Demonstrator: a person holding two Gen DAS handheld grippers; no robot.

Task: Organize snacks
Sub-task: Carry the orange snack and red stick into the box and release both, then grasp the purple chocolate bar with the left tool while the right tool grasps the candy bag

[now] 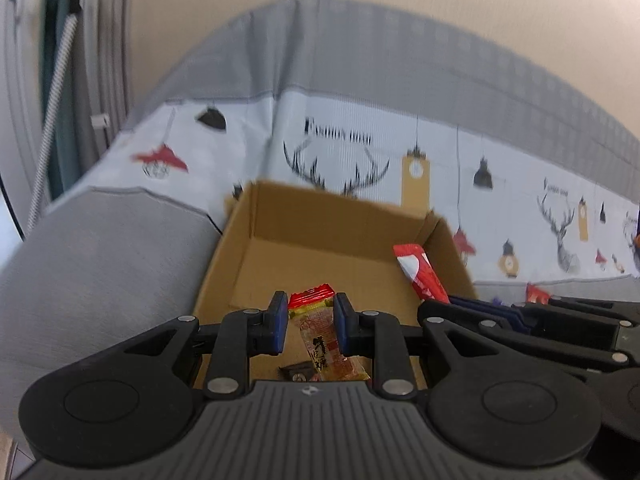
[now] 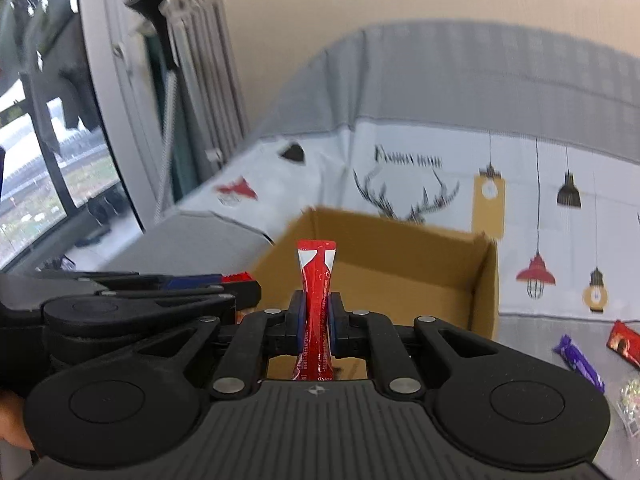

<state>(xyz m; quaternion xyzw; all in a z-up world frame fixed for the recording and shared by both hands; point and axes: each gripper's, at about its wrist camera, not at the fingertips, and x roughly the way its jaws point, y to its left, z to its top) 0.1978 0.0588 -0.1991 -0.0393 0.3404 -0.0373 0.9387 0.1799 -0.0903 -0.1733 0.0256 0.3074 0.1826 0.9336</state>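
Note:
An open cardboard box (image 1: 256, 236) (image 2: 486, 276) sits on a sofa covered with a grey and white printed cloth. My left gripper (image 1: 310, 326) is shut on a red and yellow snack packet (image 1: 318, 336), held over the box's near edge. My right gripper (image 2: 317, 322) is shut on a slim red and white stick packet (image 2: 316, 292) that stands upright, also over the box. In the left wrist view that red stick packet (image 1: 420, 270) and the right gripper's black arms (image 1: 560, 328) show at the right. A small dark snack (image 1: 296, 371) lies in the box below the left jaws.
Loose snacks lie on the cloth right of the box: a purple bar (image 2: 580, 362), a red packet (image 2: 624, 342) and a clear wrapper (image 2: 632, 396). The grey sofa arm (image 1: 100, 248) is left of the box. A window and curtain (image 2: 80, 140) stand at far left.

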